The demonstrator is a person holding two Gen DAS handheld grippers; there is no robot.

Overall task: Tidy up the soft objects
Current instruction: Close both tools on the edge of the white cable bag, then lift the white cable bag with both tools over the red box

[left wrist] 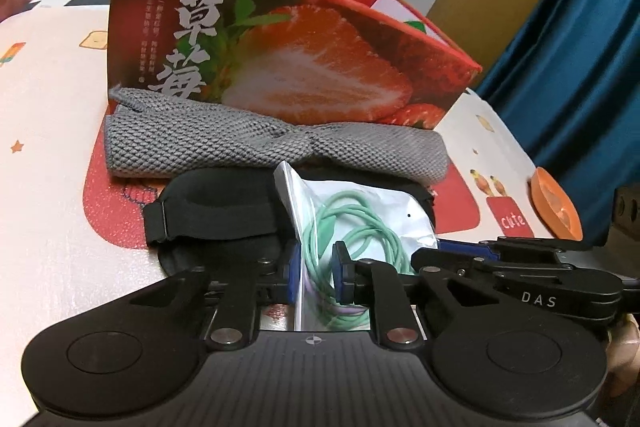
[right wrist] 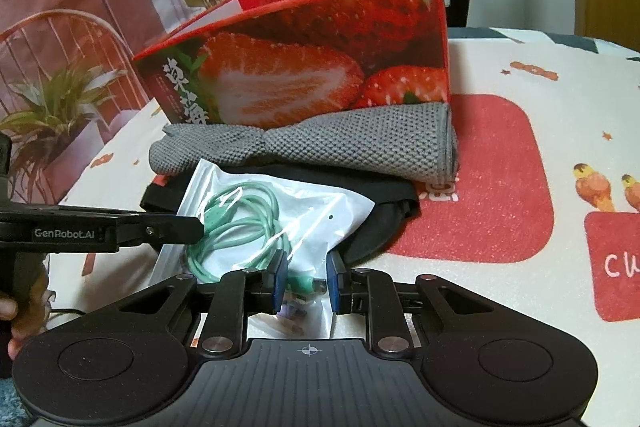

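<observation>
A clear zip bag (left wrist: 360,203) (right wrist: 312,211) with a coiled green cable (left wrist: 352,227) (right wrist: 240,211) inside lies over a black padded strap item (left wrist: 208,211) (right wrist: 384,223). Behind them, a folded grey knitted cloth (left wrist: 260,147) (right wrist: 340,143) rests against a red strawberry-print box (left wrist: 300,67) (right wrist: 320,67). My left gripper (left wrist: 318,275) (right wrist: 198,227) is shut on the bag's left side, the cable between its blue pads. My right gripper (right wrist: 306,283) (left wrist: 440,249) is shut on the bag's near corner, where the cable plugs sit.
All of this rests on a white tablecloth (right wrist: 520,287) with red patches and cartoon prints. An orange disc (left wrist: 556,205) lies near the table's right edge by a blue curtain (left wrist: 580,67). Potted plants (right wrist: 52,107) stand left. A hand (right wrist: 12,311) holds the left gripper.
</observation>
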